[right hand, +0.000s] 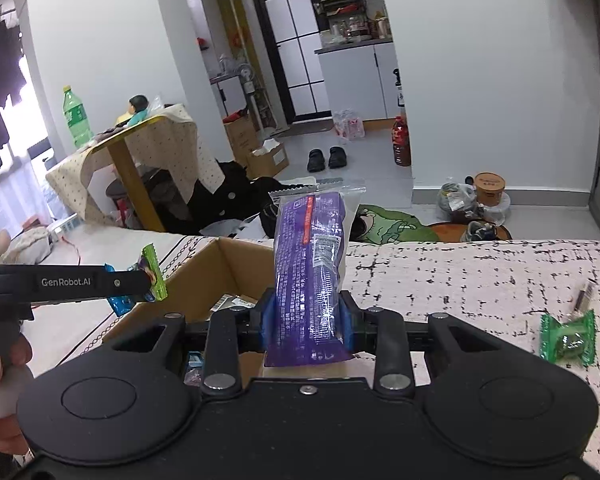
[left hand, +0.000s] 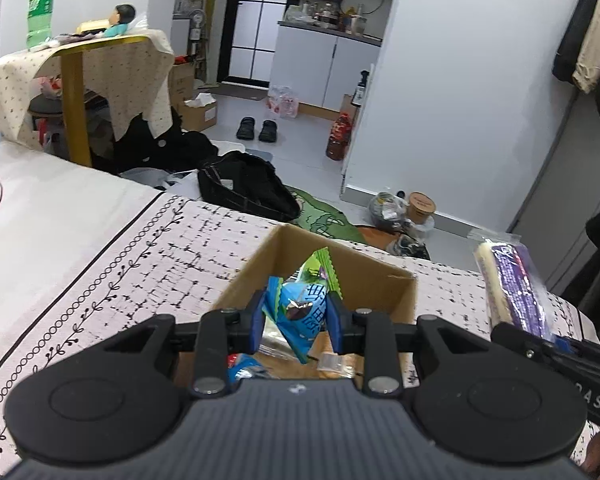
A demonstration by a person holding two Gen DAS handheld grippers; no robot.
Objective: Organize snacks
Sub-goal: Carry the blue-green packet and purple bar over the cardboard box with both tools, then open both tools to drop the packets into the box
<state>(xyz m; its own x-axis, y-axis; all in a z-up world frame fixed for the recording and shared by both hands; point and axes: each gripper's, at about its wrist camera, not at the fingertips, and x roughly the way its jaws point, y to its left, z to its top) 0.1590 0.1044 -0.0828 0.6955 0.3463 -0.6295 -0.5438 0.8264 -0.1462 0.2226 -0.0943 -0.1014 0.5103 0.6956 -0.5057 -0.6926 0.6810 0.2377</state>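
Nearest me, the left gripper (left hand: pixel 296 320) pinches a blue and a green candy packet (left hand: pixel 300 312) above the cardboard box (left hand: pixel 396 300), and the right gripper (right hand: pixel 306 320) clamps a purple snack pack (right hand: pixel 310 264) upright. A few snacks already lie inside the box. Further out at three o'clock, a green wrapped candy (right hand: pixel 566 338) waits on the patterned bedspread (right hand: pixel 480 276).

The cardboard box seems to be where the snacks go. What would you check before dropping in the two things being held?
1. Left gripper grips blue and green snack packets: ok.
2. Right gripper grips purple packet: ok.
3. Cardboard box open, with room inside: ok.
4. Left packets are over the box opening: ok.
5. Purple packet is over the box: cannot tell; it appears near the box's edge.
6. All snacks collected: not ok; a green candy lies on the patterned cloth.
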